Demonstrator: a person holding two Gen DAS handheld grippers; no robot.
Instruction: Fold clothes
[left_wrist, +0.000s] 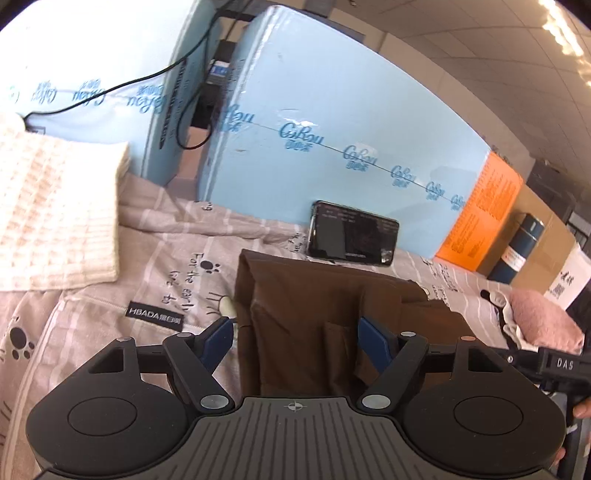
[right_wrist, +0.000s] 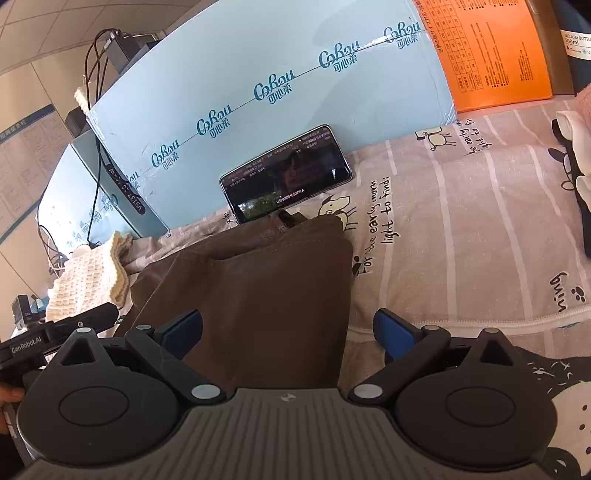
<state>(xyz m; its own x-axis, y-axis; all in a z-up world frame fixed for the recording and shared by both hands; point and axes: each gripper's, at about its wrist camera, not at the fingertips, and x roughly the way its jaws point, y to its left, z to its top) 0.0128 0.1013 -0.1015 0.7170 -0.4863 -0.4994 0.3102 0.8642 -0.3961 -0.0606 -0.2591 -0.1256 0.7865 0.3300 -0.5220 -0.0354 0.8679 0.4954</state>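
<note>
Both tongs, left gripper (left_wrist: 295, 341) and right gripper (right_wrist: 288, 334), are hanging open, gripping nothing.
I am judging the brown garment (right_wrist: 258, 288) mostly folded on the bedsheet (right_wrist: 461, 229); the cream knit (left_wrist: 55, 210) is looking finished.

One brown garment (left_wrist: 317, 314), one cream knit (left_wrist: 55, 218), one phone (left_wrist: 352, 234), two blue boxes (left_wrist: 332, 122), two tongs (left_wrist: 295, 341).

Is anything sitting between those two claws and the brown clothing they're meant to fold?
Nothing visible. The brown garment lies directly beneath the open left claw and open right claw. The phone stands behind it, out of the way.
</note>
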